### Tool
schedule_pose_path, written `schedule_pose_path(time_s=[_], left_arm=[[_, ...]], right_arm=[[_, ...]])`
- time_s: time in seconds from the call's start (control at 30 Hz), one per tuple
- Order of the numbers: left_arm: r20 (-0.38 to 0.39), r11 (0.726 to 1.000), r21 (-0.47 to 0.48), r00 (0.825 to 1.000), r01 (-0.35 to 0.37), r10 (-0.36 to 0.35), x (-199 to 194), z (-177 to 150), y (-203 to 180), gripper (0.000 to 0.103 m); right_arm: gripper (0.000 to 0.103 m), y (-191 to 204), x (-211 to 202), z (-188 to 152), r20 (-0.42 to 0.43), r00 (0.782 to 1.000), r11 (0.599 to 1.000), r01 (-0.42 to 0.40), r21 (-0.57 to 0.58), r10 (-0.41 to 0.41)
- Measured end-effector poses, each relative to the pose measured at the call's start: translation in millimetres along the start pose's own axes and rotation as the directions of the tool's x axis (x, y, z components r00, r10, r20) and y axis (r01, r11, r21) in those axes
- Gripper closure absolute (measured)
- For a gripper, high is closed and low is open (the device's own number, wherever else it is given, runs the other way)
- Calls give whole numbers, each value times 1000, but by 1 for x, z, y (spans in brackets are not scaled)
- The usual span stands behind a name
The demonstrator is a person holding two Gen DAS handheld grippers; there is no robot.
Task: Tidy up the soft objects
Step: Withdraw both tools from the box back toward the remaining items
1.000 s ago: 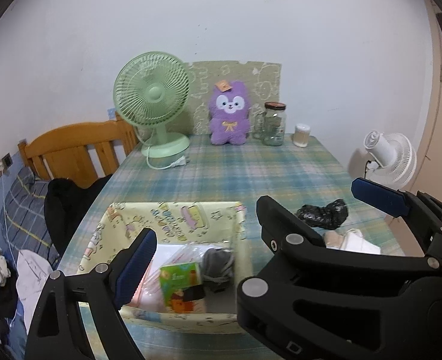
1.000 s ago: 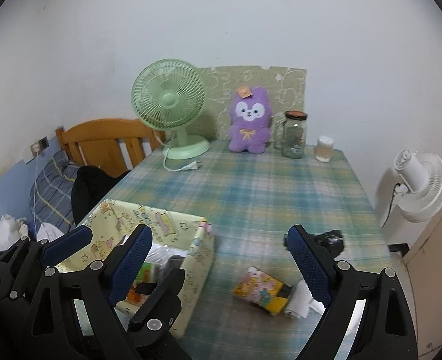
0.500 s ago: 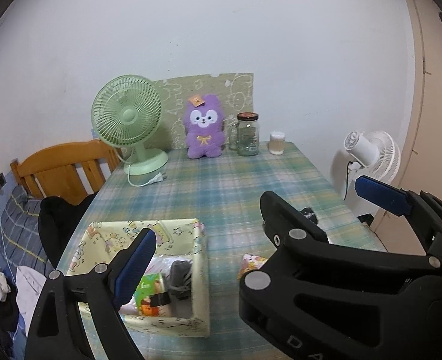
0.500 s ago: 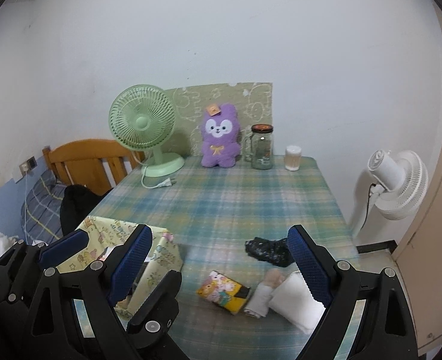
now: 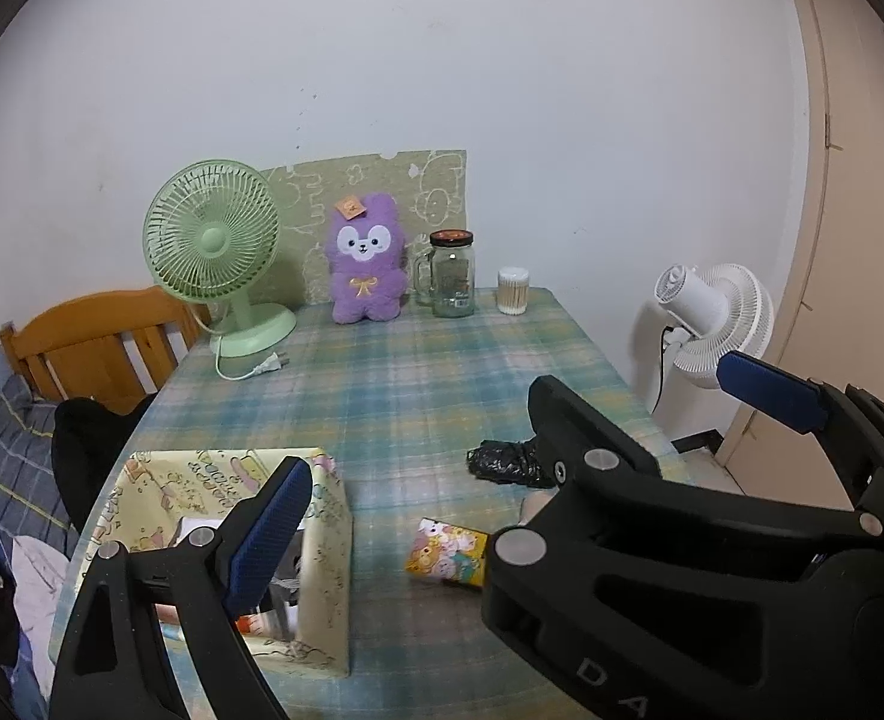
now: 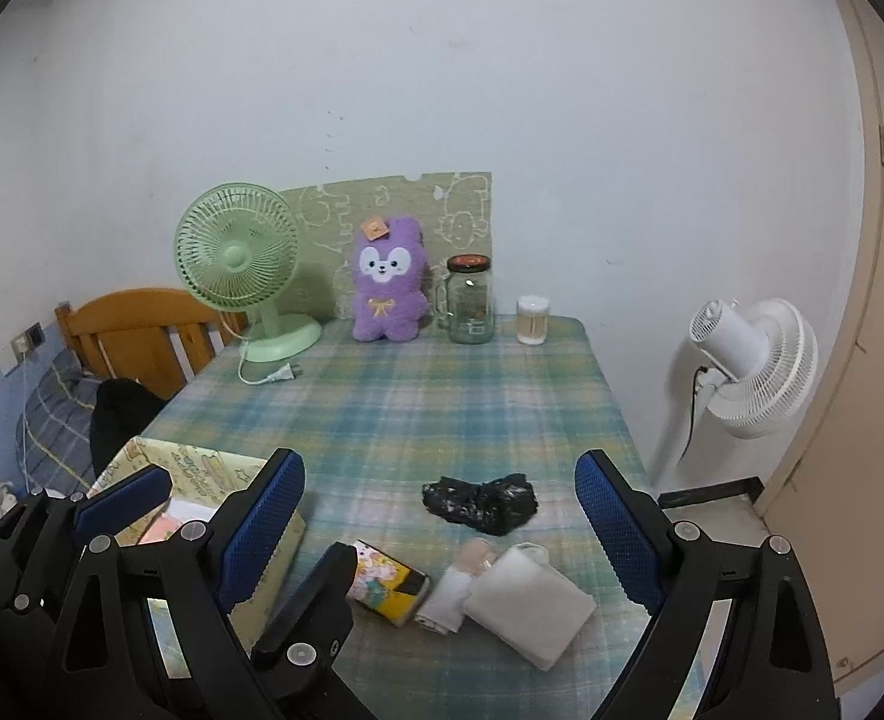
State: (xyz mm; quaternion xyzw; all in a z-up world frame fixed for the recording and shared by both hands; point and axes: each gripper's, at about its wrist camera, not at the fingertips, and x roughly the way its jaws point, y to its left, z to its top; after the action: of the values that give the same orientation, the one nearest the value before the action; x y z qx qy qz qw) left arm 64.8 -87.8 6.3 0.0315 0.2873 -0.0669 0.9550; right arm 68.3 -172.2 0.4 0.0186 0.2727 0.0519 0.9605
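Four soft items (image 6: 481, 504) lie loose beside one box (image 6: 201, 468).

Plaid-clothed table (image 6: 417, 396) bearing box (image 5: 327, 546), fan (image 6: 243, 264)

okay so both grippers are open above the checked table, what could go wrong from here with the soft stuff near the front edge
1. The white folded cloth lies near the table's front edge; a clumsy grasp could push it off.
2. The crumpled black plastic bag is loose, so the right gripper might pinch only a flap.
3. The left gripper hangs close beside the right; they may collide.
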Motion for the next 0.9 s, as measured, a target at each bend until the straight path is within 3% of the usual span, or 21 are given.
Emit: schedule_pose_path(time_s=[0.4, 0.9], left_arm=[[-17, 1000, -6, 1000, 6, -6, 17, -5, -20, 9], [-80, 1000, 14, 997, -5, 6, 56, -38, -38, 9]], right_arm=[[9, -24, 14, -13, -22, 1000, 1000, 13, 21, -13], [9, -45, 52, -50, -103, 995, 1000, 4, 18, -2]])
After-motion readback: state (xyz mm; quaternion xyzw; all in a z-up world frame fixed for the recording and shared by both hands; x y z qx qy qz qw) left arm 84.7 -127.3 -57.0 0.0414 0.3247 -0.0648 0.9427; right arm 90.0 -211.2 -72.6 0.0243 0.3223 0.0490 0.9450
